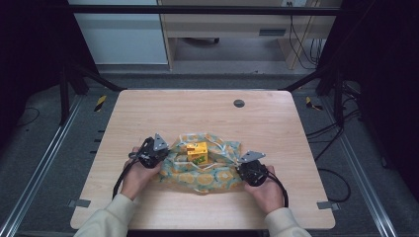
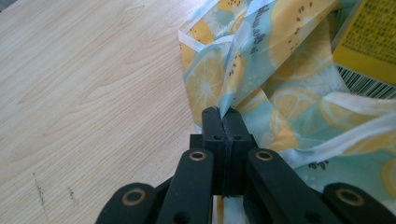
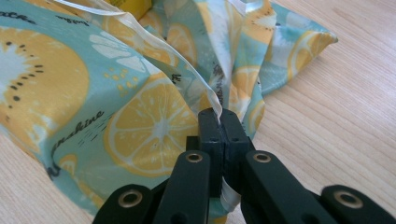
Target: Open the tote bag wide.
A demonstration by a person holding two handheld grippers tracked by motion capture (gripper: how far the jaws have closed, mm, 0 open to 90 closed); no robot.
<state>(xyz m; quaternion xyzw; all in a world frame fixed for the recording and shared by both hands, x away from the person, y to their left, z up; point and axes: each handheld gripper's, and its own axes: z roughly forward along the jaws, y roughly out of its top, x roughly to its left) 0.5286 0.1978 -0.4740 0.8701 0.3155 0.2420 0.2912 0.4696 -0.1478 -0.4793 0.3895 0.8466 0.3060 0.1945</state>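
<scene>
A pale blue bag point(image 1: 205, 170) printed with lemon slices lies crumpled on the wooden table point(image 1: 207, 113), near its front edge. A yellow box point(image 1: 197, 152) sits upright in the bag's open middle. My left gripper point(image 1: 160, 154) is at the bag's left side; in the left gripper view its jaws point(image 2: 223, 114) are shut on a fold of the bag's edge point(image 2: 233, 88). My right gripper point(image 1: 243, 165) is at the bag's right side, jaws point(image 3: 219, 116) shut on the white-trimmed rim of the bag point(image 3: 154, 126). The box's barcode side point(image 2: 369, 51) shows at the right of the left gripper view.
A round grey cable port point(image 1: 239, 103) sits in the table's far half. Black frame posts point(image 1: 64, 94) stand left and right of the table, with cables on the floor at the right point(image 1: 326, 133). A person's hands and cream sleeves point(image 1: 111, 219) come in from the bottom.
</scene>
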